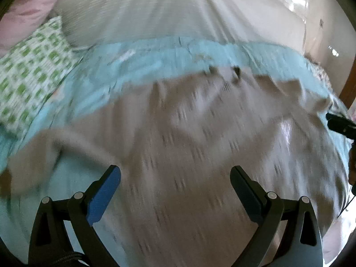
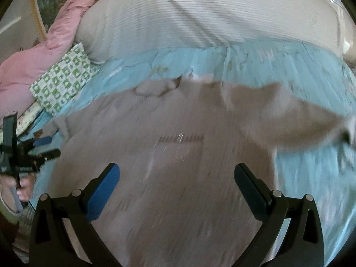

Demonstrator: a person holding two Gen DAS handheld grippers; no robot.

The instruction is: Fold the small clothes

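Both grippers hang over a beige garment (image 1: pixel 200 155) spread flat on the bed, filling most of each view. That garment, badly smeared by motion blur, lies on a light blue sheet (image 1: pixel 155 53) and reaches from just under the fingers up to the sheet's far band; in the right wrist view one sleeve-like part (image 2: pixel 296 122) stretches off to the right. Beyond the blue sheet lies a white ribbed blanket (image 2: pixel 222 15), with a pink quilt (image 2: pixel 33 62) bunched at the left and a green-and-white patterned pillow (image 2: pixel 64 77) just beside it, resting on the blue sheet's corner.

Left gripper (image 1: pixel 175 180): fingers spread wide, nothing between them, the cloth below the gap. Right gripper (image 2: pixel 176 178): likewise spread wide and pinching nothing. Whether either fingertip touches the fabric cannot be told through the blur. Each gripper also shows at the edge of the other's view, small and dark
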